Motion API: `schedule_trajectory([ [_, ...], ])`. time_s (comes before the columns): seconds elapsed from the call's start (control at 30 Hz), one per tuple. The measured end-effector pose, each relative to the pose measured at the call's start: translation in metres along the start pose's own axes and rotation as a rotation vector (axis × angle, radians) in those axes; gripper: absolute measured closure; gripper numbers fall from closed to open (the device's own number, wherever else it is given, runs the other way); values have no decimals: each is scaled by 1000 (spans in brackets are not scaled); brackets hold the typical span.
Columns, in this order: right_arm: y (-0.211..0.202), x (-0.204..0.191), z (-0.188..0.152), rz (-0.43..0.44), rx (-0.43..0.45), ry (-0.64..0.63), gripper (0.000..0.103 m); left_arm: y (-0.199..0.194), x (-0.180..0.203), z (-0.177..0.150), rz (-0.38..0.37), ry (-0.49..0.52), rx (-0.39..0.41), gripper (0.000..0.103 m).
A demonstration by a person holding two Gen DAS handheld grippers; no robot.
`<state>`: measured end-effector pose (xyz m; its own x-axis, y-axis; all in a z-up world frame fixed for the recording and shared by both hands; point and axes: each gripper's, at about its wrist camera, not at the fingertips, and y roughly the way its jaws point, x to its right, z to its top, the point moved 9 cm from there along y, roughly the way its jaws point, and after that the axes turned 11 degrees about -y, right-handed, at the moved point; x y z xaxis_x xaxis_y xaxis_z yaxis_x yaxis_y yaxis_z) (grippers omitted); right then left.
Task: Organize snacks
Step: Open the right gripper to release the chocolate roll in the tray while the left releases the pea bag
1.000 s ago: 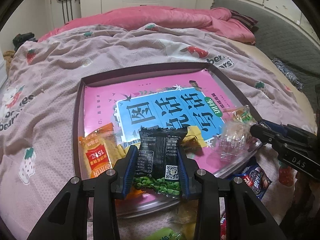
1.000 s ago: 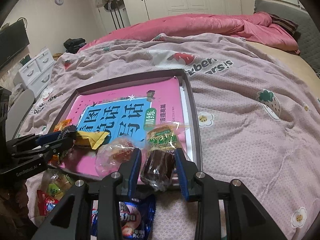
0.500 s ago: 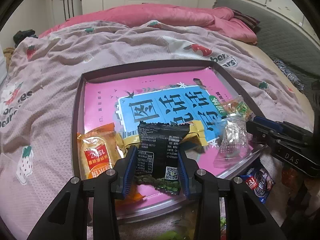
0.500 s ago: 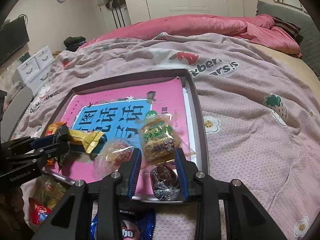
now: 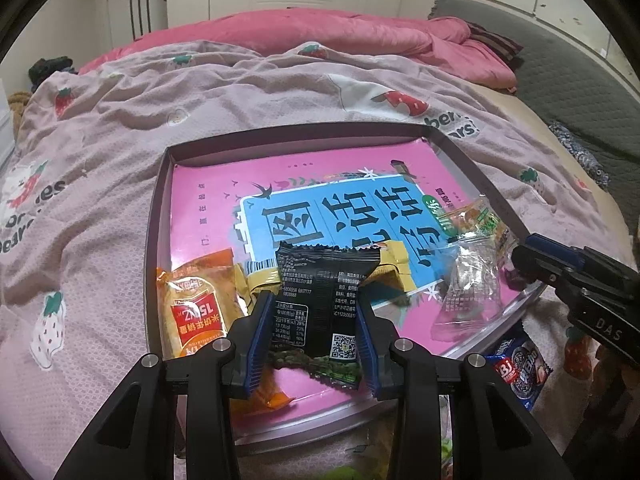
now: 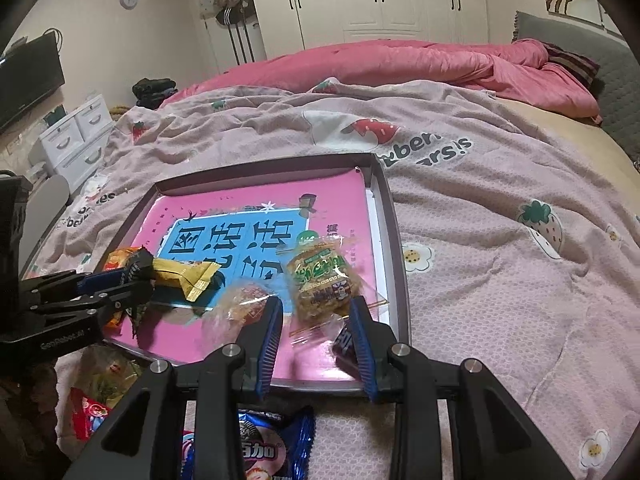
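Tray [image 5: 158,216] on bed [image 5: 100,128], bedrm.

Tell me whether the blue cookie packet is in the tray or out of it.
Out. The blue cookie packet lies on the bedspread just outside the tray's near rim, below the right gripper.

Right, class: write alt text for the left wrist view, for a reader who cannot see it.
The left gripper is shut on a black snack packet over a shallow tray lined with a pink book, on a bed. An orange packet lies in the tray to its left, a clear wrapper to its right, beside the right gripper.
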<state>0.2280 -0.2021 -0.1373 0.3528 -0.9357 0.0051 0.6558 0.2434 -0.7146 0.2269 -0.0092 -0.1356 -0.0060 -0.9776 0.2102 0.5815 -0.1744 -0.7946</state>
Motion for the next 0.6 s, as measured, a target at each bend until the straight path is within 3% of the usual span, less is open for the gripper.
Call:
schedule_trajectory([
  [0.6,-19,-9,-3,22,10,5,67,-6,-2,2,-26,-33,-5,62],
])
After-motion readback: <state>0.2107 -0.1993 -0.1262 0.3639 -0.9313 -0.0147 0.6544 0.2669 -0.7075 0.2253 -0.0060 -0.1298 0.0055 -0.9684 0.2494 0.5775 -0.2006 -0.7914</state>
